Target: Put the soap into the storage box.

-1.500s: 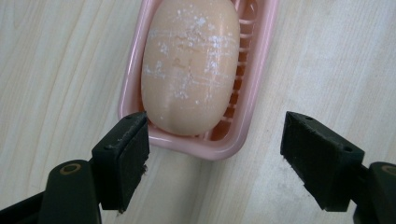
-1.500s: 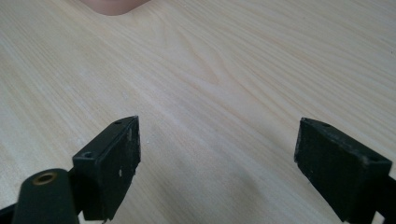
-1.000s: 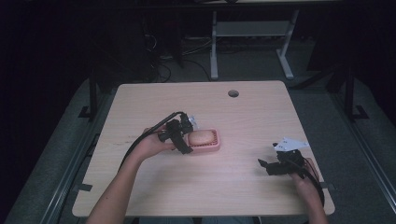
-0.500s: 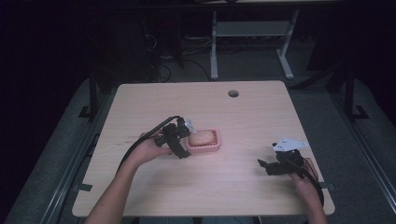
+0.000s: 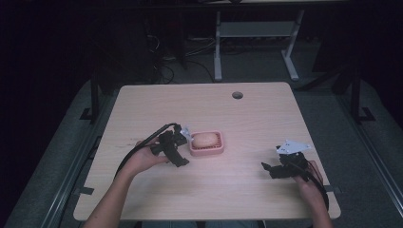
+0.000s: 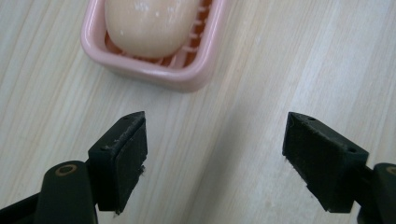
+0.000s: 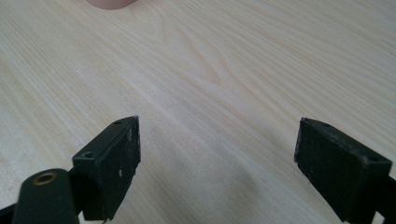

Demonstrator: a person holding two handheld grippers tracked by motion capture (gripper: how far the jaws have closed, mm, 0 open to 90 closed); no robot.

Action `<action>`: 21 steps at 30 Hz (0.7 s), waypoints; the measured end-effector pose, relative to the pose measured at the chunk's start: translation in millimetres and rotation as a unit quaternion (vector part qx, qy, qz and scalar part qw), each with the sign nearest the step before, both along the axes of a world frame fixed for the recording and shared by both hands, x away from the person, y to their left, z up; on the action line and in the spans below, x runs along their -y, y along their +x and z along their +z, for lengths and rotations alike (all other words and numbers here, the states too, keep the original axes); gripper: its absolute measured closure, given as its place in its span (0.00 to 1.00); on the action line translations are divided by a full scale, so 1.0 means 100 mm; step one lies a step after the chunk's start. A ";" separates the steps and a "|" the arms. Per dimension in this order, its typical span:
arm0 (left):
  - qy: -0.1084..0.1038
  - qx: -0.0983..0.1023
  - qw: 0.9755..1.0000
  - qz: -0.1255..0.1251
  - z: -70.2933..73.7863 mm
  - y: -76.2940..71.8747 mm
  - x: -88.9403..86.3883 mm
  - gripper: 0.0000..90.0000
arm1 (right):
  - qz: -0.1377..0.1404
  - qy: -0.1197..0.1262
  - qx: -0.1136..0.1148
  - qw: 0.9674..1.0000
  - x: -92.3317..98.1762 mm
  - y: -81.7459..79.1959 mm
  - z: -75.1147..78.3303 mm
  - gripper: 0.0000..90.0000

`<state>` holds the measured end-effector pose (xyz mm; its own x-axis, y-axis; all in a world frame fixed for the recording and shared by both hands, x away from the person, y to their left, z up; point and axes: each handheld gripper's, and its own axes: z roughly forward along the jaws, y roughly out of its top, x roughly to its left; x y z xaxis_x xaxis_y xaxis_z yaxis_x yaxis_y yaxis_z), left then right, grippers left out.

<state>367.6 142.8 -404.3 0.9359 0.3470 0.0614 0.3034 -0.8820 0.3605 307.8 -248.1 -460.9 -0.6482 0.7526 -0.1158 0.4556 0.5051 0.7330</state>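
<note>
A pink soap dish (image 5: 207,147) sits near the middle of the wooden table (image 5: 199,102), with a pale peach soap bar (image 5: 204,139) lying in it. My left gripper (image 5: 179,152) is just left of the dish, open, with nothing between its jaws. In the left gripper view the soap dish (image 6: 182,74) and the soap bar (image 6: 149,23) lie a short way beyond the spread jaws of the left gripper (image 6: 215,161). My right gripper (image 5: 272,168) rests open near the front right of the table. In the right gripper view the right gripper (image 7: 217,170) has bare wood between its jaws.
A round cable hole (image 5: 237,95) sits near the table's far edge. Beyond the table stand a white desk frame (image 5: 256,42) and loose cables on the grey floor. A corner of the pink dish (image 7: 109,3) shows at the top of the right gripper view.
My left gripper has drawn back to the left, away from the soap dish, and its jaws stand clear of the soap. The right gripper has stayed in place.
</note>
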 end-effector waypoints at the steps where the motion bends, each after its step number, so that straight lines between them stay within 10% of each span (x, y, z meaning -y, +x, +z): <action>1: -0.001 -0.001 1.000 0.002 -0.01 -0.01 -0.02 0.24 | 0.000 -0.001 -0.001 1.000 0.00 0.00 0.00 0.15; 21: -0.024 0.007 1.000 0.013 -0.03 -0.22 -0.30 0.24 | 0.003 -0.012 -0.003 1.000 -0.02 -0.01 -0.01 0.15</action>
